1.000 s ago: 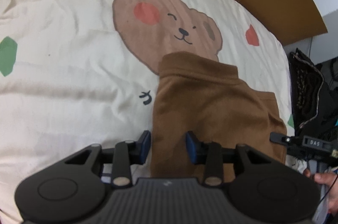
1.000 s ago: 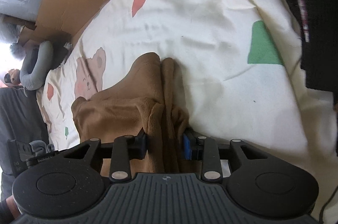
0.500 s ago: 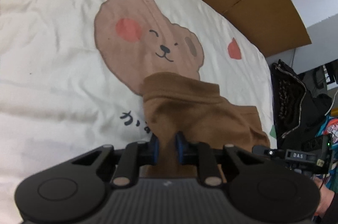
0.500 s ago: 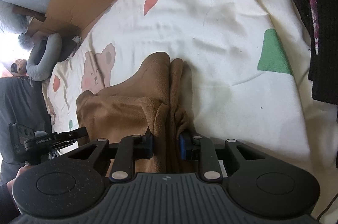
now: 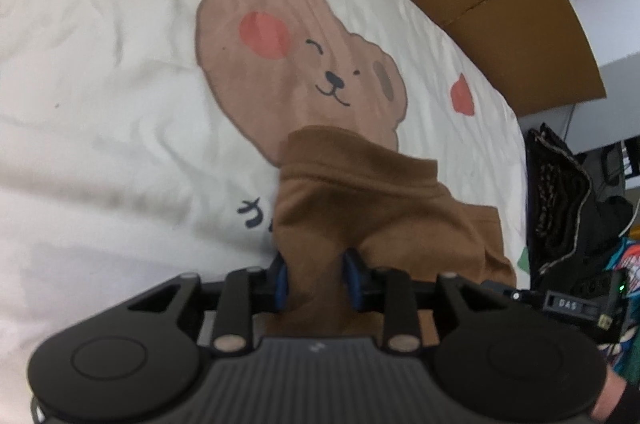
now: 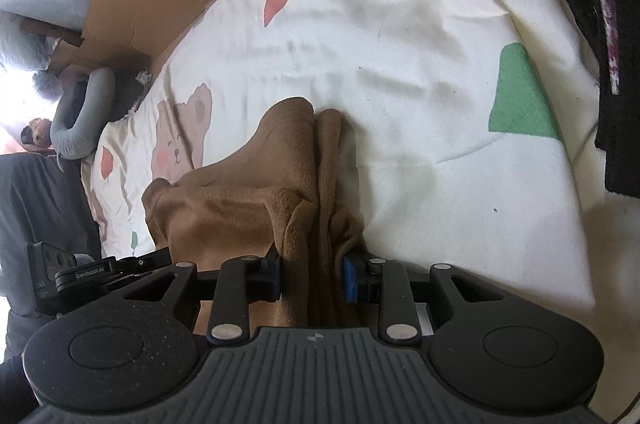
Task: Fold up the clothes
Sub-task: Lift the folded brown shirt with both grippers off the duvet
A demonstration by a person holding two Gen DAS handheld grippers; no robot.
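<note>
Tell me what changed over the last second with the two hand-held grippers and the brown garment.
The left hand-held gripper, open around the brown garment a second ago, has closed on its near edge and bunched the cloth between its pads. The right hand-held gripper stayed clamped on the other end throughout. The garment still lies on the bear-print sheet, half folded.

Your left gripper (image 5: 318, 284) is low over the bed, pointing forward, its blue-padded fingers (image 5: 281, 282) pinched onto a bunch of brown cloth that fills the gap between them. Your right gripper (image 6: 314, 280) does likewise — both fingers clamped on a thick fold, the blue pad (image 6: 349, 280) on the right side clearly showing. Each tool appears in the other's view — the right one at the left camera's lower right edge, the left one at the right camera's lower left.
</note>
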